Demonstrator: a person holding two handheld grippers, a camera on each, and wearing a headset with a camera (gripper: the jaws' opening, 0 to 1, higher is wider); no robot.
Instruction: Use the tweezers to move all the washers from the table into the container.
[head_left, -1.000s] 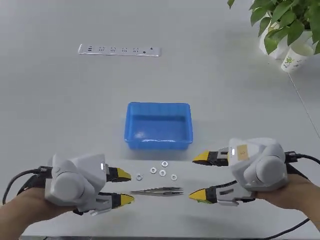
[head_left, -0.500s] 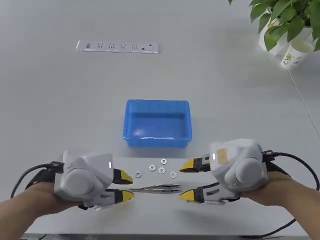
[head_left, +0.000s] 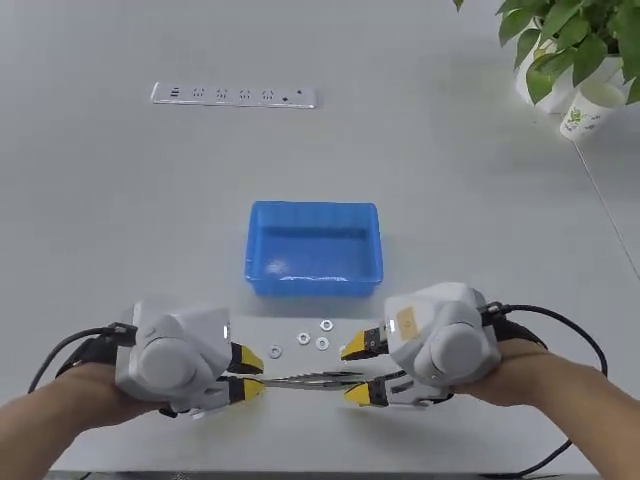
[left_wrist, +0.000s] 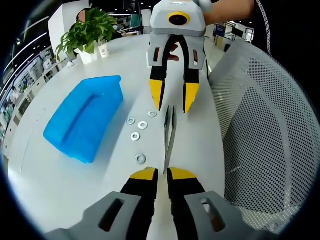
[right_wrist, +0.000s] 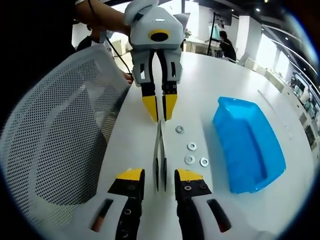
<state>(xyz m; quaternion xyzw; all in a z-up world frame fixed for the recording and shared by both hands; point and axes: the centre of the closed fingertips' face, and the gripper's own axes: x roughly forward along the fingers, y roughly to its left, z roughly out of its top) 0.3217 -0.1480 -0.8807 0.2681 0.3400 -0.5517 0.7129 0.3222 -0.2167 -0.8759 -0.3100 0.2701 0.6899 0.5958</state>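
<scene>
Steel tweezers (head_left: 310, 378) lie on the white table, pointed end toward my left gripper (head_left: 250, 373). That gripper's jaws stand a narrow gap apart, and the tweezers' tip (left_wrist: 165, 162) lies right at their ends. My right gripper (head_left: 355, 371) is open and its jaws straddle the tweezers' wide end (right_wrist: 160, 167) without closing on it. Several small washers (head_left: 304, 339) are scattered just beyond the tweezers, also seen as washers (left_wrist: 135, 136) and washers (right_wrist: 192, 146). The blue container (head_left: 315, 245) sits behind them, empty.
A white power strip (head_left: 235, 96) lies at the far side. A potted plant (head_left: 565, 45) and a paper cup (head_left: 590, 105) stand at the back right. A mesh chair back (left_wrist: 260, 125) sits at the table's near edge. Cables trail from both grippers.
Both grippers have closed in on the tweezers from either side. The right one slid left until its jaws straddle the wide end. The left jaws have narrowed.
</scene>
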